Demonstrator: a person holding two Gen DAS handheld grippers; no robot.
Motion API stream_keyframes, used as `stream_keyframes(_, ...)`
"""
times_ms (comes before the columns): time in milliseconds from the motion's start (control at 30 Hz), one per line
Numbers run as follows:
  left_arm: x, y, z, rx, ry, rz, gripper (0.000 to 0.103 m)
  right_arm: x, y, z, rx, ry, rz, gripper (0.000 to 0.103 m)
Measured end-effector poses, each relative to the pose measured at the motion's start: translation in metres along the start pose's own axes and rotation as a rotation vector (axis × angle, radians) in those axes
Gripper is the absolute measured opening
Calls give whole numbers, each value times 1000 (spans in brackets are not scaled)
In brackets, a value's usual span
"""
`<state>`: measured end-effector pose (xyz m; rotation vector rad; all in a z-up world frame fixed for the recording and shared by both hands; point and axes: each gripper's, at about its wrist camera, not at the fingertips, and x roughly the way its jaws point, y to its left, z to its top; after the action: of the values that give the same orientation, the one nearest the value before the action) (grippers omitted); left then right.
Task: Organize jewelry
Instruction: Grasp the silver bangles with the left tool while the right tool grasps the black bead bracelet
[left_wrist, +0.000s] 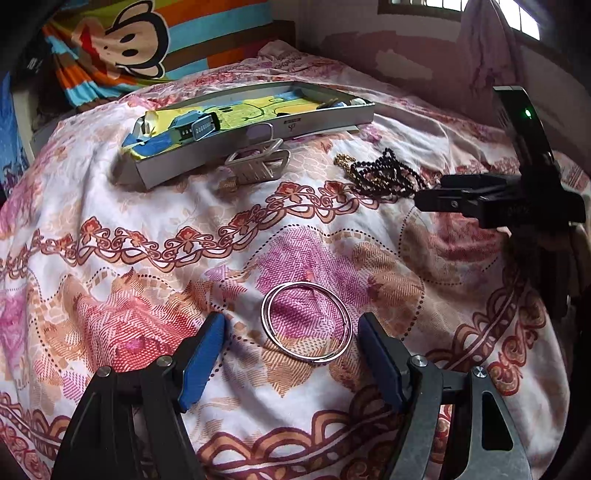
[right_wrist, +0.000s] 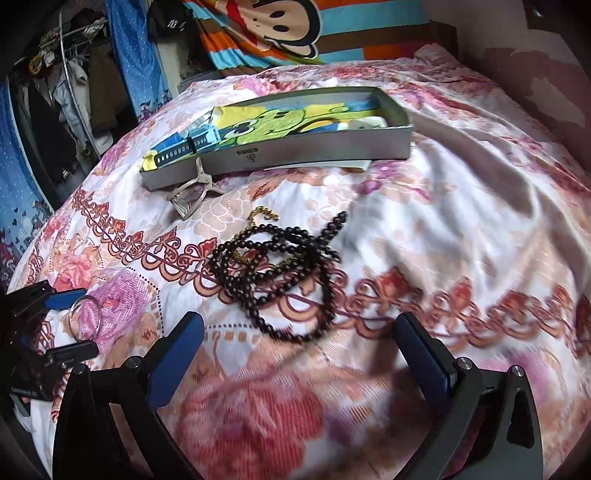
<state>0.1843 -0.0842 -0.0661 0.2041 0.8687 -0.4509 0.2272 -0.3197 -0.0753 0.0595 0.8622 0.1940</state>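
Two silver bangles lie overlapped on the floral bedspread, between the open fingers of my left gripper; they also show in the right wrist view. A black bead necklace tangled with a gold chain lies just ahead of my open, empty right gripper. The necklace shows in the left wrist view beside the right gripper. A grey open box with a yellow-green cloth lining holds a blue strap; it also shows in the right wrist view.
A pale hair claw clip leans against the box front, also in the right wrist view. A striped monkey-print pillow lies at the bed's head. Hanging clothes are left of the bed. A wall runs behind.
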Motion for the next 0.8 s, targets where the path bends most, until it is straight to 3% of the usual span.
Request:
stream_keyframes(167, 7, 0, 6, 8, 19, 36, 55, 14, 6, 10, -16, 16, -11, 101)
stream_keyframes(300, 9, 10, 10, -36, 16, 19, 44, 21, 6, 17, 6, 6, 0, 100)
stream_keyframes(467, 11, 18, 12, -86, 11, -20, 39, 25, 8, 19, -1, 2, -4, 81)
stream_keyframes(800, 4, 24, 9, -130, -27, -47, 30, 12, 8, 13, -11, -24, 39, 30)
